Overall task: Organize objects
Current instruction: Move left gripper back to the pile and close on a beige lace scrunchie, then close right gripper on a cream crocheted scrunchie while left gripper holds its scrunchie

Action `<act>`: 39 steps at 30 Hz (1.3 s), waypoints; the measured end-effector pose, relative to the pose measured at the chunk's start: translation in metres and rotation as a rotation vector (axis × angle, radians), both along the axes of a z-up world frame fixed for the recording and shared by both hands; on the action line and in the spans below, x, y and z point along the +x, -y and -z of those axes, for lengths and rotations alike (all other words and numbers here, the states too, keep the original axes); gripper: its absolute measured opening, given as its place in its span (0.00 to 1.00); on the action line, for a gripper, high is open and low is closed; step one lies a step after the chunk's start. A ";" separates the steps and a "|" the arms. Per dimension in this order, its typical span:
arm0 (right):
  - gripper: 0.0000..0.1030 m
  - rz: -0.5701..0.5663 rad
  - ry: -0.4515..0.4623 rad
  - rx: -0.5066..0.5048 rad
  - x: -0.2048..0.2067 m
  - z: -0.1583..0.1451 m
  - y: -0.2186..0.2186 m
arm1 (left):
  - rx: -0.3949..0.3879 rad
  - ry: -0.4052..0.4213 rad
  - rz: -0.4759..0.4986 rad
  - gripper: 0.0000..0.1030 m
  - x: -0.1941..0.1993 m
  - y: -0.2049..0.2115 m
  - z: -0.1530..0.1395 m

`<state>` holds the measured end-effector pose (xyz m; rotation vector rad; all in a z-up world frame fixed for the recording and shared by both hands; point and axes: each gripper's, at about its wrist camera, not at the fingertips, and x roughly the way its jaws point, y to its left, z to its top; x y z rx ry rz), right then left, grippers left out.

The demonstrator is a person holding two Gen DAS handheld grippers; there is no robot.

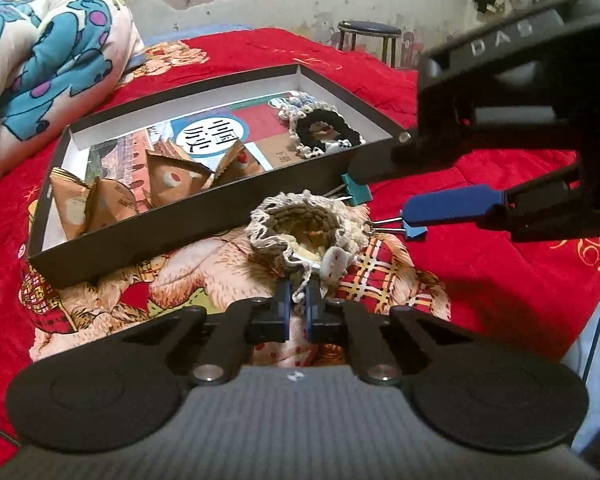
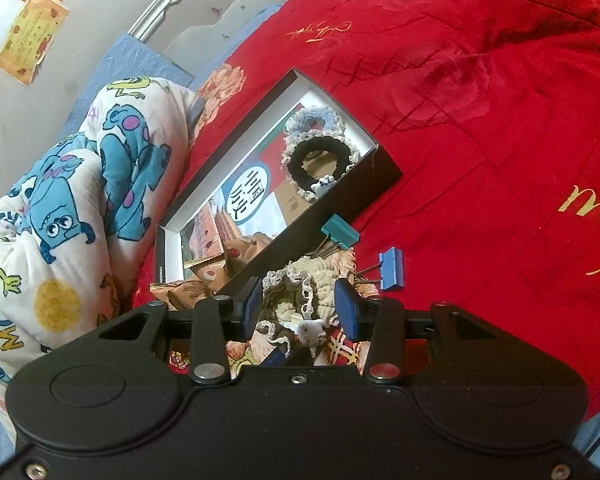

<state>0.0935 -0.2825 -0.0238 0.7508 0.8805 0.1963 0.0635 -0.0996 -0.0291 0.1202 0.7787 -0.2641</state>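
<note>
Pinching the near frilled edge of a cream crocheted scrunchie [image 1: 300, 236] on the red bedspread [image 1: 480, 280]: left gripper [image 1: 296, 300], jaws nearly together with only a strand of lace between the blue pads. Lying just in front of those jaws and just beside the near wall of the dark shallow box [image 1: 204, 216], with the box beyond it, up and to the left in the left wrist view. Hovering over the same scrunchie from the other side: right gripper [image 2: 300, 308], jaws partly open, straddling the ring without clearly pressing it. Waiting inside the box, at its far end: a black scrunchie [image 1: 326, 132]. Resting close by on the bedspread: a teal binder clip [image 1: 356, 192] and a blue one [image 2: 392, 268].
</note>
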 end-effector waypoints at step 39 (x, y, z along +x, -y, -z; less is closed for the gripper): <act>0.22 -0.061 -0.015 -0.017 0.049 0.052 -0.053 | 0.004 0.030 -0.270 0.32 0.030 -0.033 0.003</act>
